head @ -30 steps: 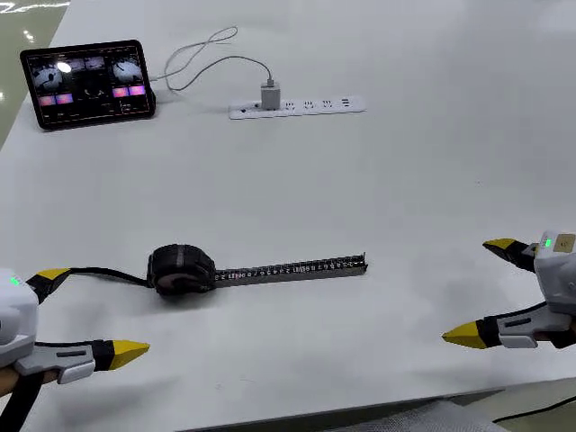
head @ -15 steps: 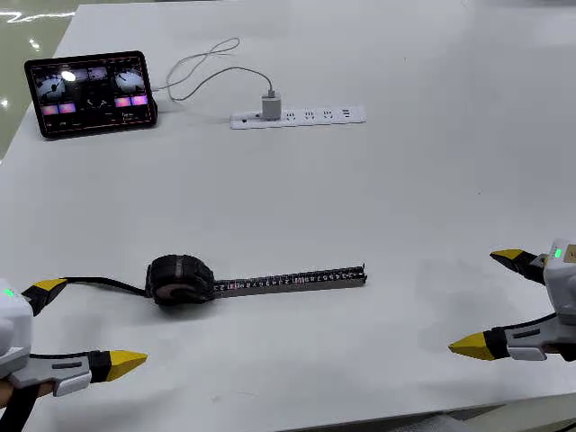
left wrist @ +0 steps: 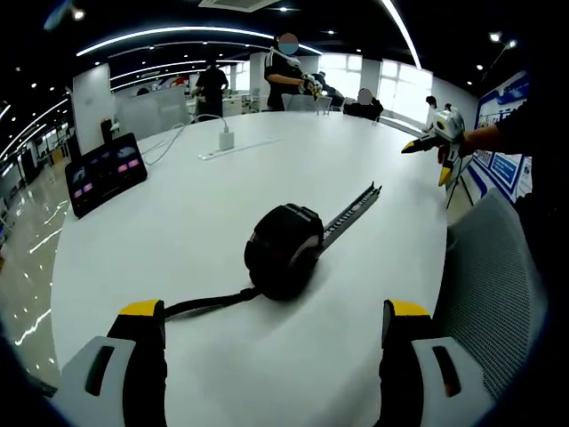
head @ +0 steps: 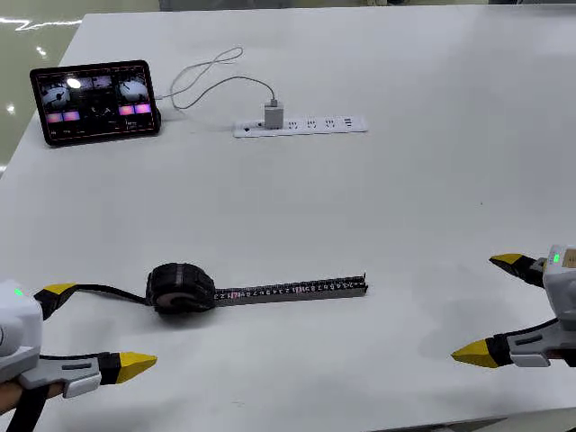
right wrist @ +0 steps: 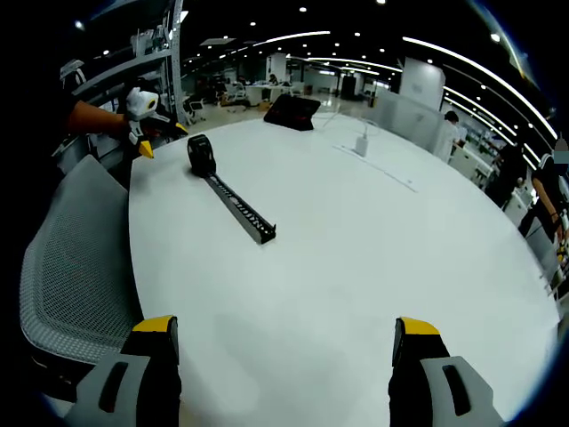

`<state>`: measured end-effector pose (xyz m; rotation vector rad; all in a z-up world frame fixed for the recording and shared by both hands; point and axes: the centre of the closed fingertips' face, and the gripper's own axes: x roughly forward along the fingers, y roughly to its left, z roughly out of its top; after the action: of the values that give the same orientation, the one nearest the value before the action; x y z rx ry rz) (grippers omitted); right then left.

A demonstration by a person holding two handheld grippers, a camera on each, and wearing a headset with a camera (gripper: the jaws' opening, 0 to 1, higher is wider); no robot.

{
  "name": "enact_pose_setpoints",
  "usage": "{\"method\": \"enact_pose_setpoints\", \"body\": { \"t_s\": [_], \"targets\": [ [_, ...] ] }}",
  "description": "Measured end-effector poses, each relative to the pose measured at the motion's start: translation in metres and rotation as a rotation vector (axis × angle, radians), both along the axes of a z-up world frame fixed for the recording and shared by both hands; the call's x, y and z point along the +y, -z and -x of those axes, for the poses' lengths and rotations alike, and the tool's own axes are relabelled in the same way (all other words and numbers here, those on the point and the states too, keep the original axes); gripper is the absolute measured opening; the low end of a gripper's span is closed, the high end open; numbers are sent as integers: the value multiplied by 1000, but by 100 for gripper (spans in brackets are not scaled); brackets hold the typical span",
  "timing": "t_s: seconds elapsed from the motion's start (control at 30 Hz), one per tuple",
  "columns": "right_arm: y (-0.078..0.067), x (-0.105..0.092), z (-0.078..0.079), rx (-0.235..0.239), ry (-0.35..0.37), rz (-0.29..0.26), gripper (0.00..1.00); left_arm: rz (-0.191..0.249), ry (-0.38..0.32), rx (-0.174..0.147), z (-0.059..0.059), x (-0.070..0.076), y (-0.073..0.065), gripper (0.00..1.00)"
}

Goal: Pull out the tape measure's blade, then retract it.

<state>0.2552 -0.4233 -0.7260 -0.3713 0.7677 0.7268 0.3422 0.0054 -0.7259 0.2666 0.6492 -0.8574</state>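
A black tape measure (head: 181, 288) lies on the white table (head: 378, 198), its blade (head: 292, 290) drawn out to the right and lying flat, its black wrist strap (head: 108, 291) trailing left. In the left gripper view the tape measure (left wrist: 284, 251) sits just ahead of the jaws. My left gripper (head: 97, 328) stands open at the table's near left, its fingertips either side of the strap's end, touching nothing. My right gripper (head: 499, 306) is open at the near right, well clear of the blade's tip (right wrist: 265, 233). Both hold nothing.
A tablet (head: 95, 101) with a lit screen stands at the far left. A white power strip (head: 301, 126) with a charger and looping cable (head: 207, 76) lies behind the tape. A grey mesh chair (right wrist: 76, 267) stands by the near table edge. People stand in the background.
Tape measure, blade and both grippers have kept their places; the head camera has tilted, shifting the whole picture downward a little.
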Motion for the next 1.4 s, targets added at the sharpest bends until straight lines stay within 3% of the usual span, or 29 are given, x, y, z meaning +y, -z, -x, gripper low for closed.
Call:
{"method": "enact_pose_setpoints", "body": {
  "t_s": [0.13,0.2,0.23,0.3,0.47,0.67,0.83,1.1,1.2,1.4],
  "targets": [
    [-1,0,-5,4,-16,19,99,21,-11,-1,-5,-10,-8,99],
    [-3,0,-8,1,-21,26,99,9,-14,-6,-7,-13,-9,99],
    [-5,0,-10,-1,-23,27,99,-25,-25,1,-10,-11,-7,99],
    [-8,1,-14,-5,-33,30,99,-9,-25,-19,-13,-17,-12,99],
    [-16,3,-21,-9,-51,38,99,6,-57,-26,-21,-27,-18,99],
    [-23,7,-26,-16,-81,46,99,4,-65,-17,-20,-41,-15,99],
    [-28,11,-32,-19,-105,54,99,0,-117,-10,-21,-45,-13,99],
    [-29,13,-39,-17,-130,67,99,46,-203,-13,-27,-52,-17,99],
    [-29,15,-41,-16,-139,68,99,49,-228,2,-29,-53,-15,99],
    [-30,22,-45,-13,-169,77,99,26,-326,-47,-37,-46,-17,99]
  ]
}}
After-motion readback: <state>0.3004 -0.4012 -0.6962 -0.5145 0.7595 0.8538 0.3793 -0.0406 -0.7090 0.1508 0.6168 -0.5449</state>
